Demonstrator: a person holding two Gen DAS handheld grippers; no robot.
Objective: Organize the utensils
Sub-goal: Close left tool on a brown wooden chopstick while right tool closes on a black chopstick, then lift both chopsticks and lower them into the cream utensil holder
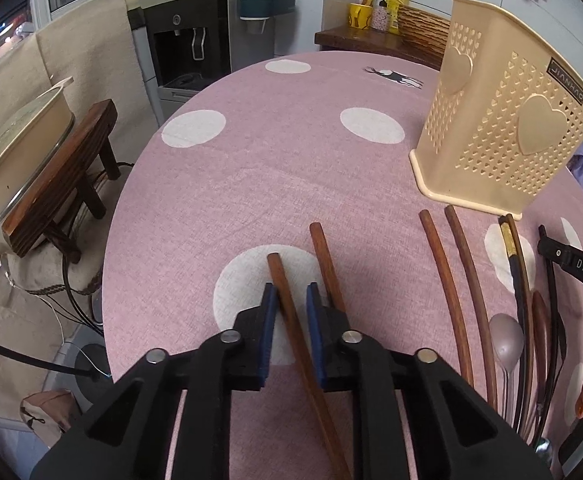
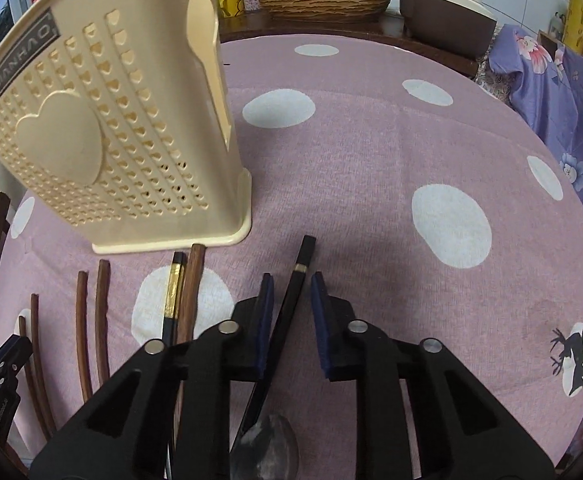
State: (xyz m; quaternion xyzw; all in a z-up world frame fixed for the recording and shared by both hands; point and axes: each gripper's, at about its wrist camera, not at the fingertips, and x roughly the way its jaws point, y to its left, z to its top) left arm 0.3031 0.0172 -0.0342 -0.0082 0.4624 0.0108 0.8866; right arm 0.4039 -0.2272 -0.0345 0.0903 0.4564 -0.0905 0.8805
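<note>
- Our left gripper (image 1: 291,300) was wide apart around a brown chopstick (image 1: 287,300) near the table's (image 1: 271,140) edge.
- Our right gripper (image 2: 291,296) was wide apart around a black chopstick (image 2: 291,304) by the holder (image 2: 103,120).
- Either stick could roll away if we squeezed crooked.

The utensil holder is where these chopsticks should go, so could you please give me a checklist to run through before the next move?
1. Brown chopstick lies between the left gripper fingers: ok.
2. Left fingers closed on it: not ok, gaps show on both sides.
3. Black chopstick lies between the right gripper fingers: ok.
4. Right fingers closed on it: not ok, still open.
5. Utensil holder upright on the tablecloth: ok.
6. Holder's top opening free: cannot tell, out of view.
</note>
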